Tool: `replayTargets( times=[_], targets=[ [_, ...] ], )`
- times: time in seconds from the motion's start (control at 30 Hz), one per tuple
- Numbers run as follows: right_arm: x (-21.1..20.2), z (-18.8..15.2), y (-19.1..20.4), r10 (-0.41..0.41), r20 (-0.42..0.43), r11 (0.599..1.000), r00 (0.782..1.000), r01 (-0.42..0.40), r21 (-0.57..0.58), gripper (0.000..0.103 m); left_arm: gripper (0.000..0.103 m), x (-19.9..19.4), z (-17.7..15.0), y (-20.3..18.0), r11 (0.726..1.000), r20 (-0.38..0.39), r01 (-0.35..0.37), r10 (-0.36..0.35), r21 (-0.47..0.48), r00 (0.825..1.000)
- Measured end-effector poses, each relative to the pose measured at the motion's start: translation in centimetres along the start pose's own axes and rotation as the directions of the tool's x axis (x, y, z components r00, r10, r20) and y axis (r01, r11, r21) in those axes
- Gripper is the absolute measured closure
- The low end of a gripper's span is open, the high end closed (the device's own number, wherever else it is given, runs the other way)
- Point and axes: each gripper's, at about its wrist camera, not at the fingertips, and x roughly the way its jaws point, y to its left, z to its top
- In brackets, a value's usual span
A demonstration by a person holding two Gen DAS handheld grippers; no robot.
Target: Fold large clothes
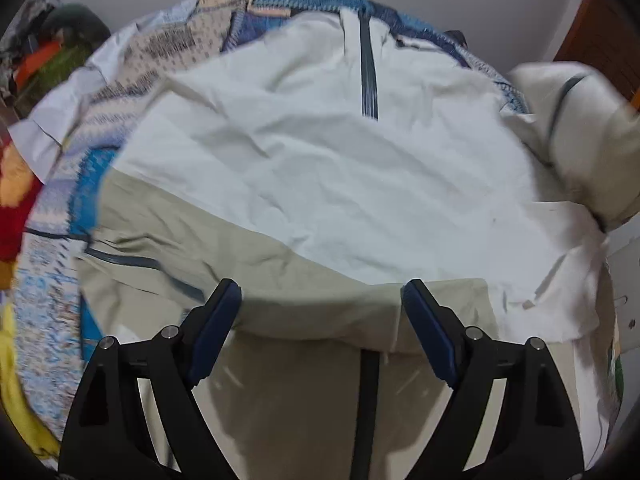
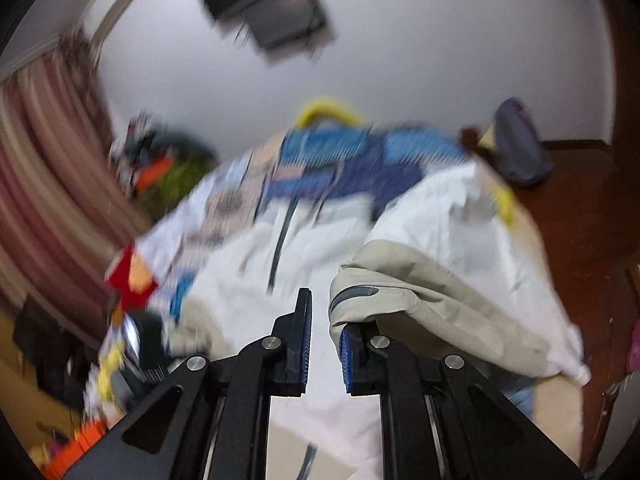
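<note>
A large white and beige jacket (image 1: 320, 168) with a dark front zip lies spread on a patterned bedspread (image 1: 52, 280). My left gripper (image 1: 322, 300) is open and hovers over the jacket's beige lower part, holding nothing. In the right wrist view the jacket (image 2: 248, 264) is blurred. Its sleeve (image 2: 420, 280), beige with a grey cuff tab, is lifted and drapes over the right finger of my right gripper (image 2: 325, 320). The jaws stand a little apart with only a narrow gap, and no cloth shows between them. The same raised sleeve (image 1: 576, 128) shows at the right of the left wrist view.
A pile of green, orange and dark items (image 1: 52, 52) lies beyond the bed's far left corner. A striped curtain (image 2: 44, 184) hangs at left. A dark bag (image 2: 520, 144) sits on a brown wooden surface at right. A dark screen (image 2: 268, 0) hangs on the white wall.
</note>
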Motion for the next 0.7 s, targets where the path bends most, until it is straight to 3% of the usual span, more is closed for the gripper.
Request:
replayTargets(
  times=[0.1, 0.2, 0.3, 0.47, 0.7],
  targets=[
    [4.1, -3.4, 0.2, -0.006, -0.103, 0.999, 0.995, 0.01, 0.038, 0.093, 0.018, -2.4, -0.7, 0.0, 0.997, 0.045, -0.059, 0.057, 0.043, 0.997],
    [7.0, -6.2, -1.4, -0.048, -0.176, 0.99, 0.983, 0.071, 0.126, 0.092, 0.018, -4.1, -1.6, 0.3, 0.996, 0.059, -0.065, 0.061, 0.064, 0.996],
    [9.2, -8.7, -4.1, -0.031, -0.324, 0.965, 0.945, 0.113, 0.238, 0.092, 0.018, -5.1, -2.3, 0.8, 0.995, 0.061, -0.065, 0.061, 0.078, 0.996],
    [7.5, -10.5, -5.0, 0.029, -0.354, 0.965, 0.935, 0.066, 0.253, 0.092, 0.018, -5.7, -2.2, -0.7, 0.995, 0.049, -0.03, 0.025, 0.099, 0.998],
    [2.0, -12.2, -5.9, 0.022, -0.291, 0.974, 0.957, 0.046, 0.224, 0.092, 0.018, -6.1, 0.1, -7.3, 0.981, 0.028, 0.092, -0.099, 0.173, 0.995]
  ],
)
